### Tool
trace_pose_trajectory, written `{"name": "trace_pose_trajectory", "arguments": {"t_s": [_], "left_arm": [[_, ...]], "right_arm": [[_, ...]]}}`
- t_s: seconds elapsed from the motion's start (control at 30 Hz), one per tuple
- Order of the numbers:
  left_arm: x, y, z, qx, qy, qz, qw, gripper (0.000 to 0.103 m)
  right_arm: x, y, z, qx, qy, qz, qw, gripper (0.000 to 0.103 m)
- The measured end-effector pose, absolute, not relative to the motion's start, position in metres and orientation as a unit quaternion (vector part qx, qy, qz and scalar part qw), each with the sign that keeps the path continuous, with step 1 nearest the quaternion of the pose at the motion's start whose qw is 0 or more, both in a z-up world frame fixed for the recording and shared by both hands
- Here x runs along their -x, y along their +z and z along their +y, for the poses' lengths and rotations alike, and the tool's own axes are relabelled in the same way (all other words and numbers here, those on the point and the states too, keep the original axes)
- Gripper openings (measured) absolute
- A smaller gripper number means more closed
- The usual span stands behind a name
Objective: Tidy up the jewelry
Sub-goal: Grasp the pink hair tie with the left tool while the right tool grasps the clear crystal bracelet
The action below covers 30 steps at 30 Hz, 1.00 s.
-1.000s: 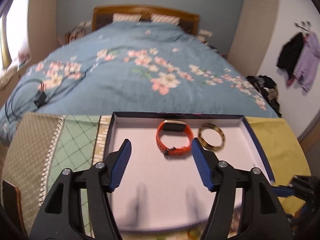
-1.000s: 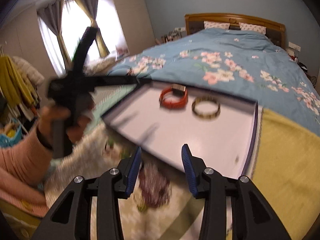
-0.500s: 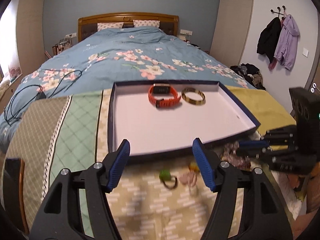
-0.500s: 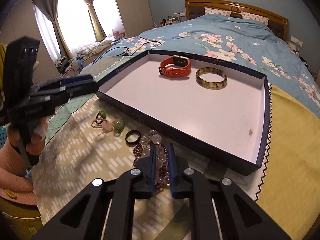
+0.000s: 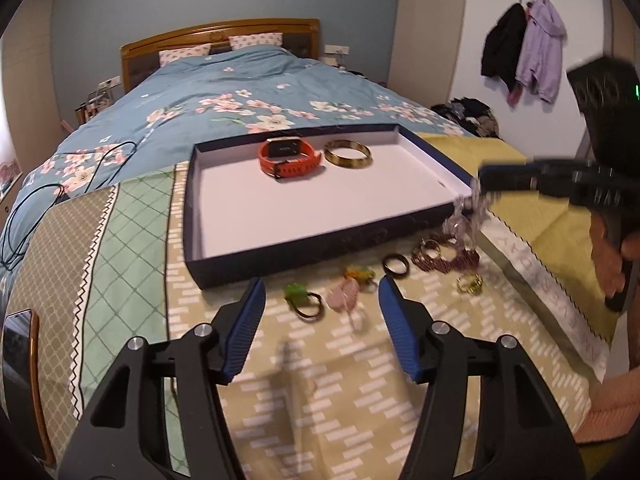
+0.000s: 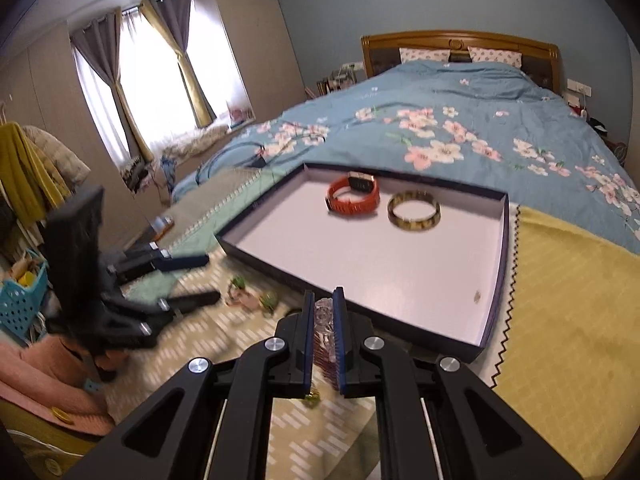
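A shallow dark-blue tray lies on the patterned cloth. In it are an orange watch and a gold bangle. My right gripper is shut on a string of clear and purple beads, which hangs down to its heap by the tray's near right corner. My left gripper hovers in front of the tray, its jaws closing with nothing gripped. Beyond its tips on the cloth lie a green hair tie, a pink piece and a black ring.
A small gold-green ring lies on the cloth right of the beads. A yellow cloth covers the right side. A phone sits at the left edge and a black cable on the blue quilt. A hand holds the right gripper.
My right gripper has shut on the beads and lifted them off the cloth. My left gripper has drawn back from over the tray to the loose pieces in front of it.
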State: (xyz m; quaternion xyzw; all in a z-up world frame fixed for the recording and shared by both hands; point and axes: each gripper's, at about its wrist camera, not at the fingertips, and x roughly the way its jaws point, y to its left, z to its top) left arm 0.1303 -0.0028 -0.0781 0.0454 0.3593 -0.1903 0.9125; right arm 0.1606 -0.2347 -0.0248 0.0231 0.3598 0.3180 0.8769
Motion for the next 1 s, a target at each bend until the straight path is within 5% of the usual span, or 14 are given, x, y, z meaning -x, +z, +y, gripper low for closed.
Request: {"name": "trace_pose_trajectory", "arguments": {"t_s": [0.23, 1.0], "left_arm": [[-0.131, -0.082, -0.009, -0.052, -0.205, 0.367, 0.906, 0.053], [-0.168, -0.107, -0.028, -0.061, -0.204, 0.431, 0.877, 0.009]], "right_arm": [[-0.152, -0.011, -0.242, -0.039, 0.312, 0.343, 0.885, 0.007], [-0.146, -0.03, -0.245, -0.061, 0.306, 0.357, 0.88, 0.007]]}}
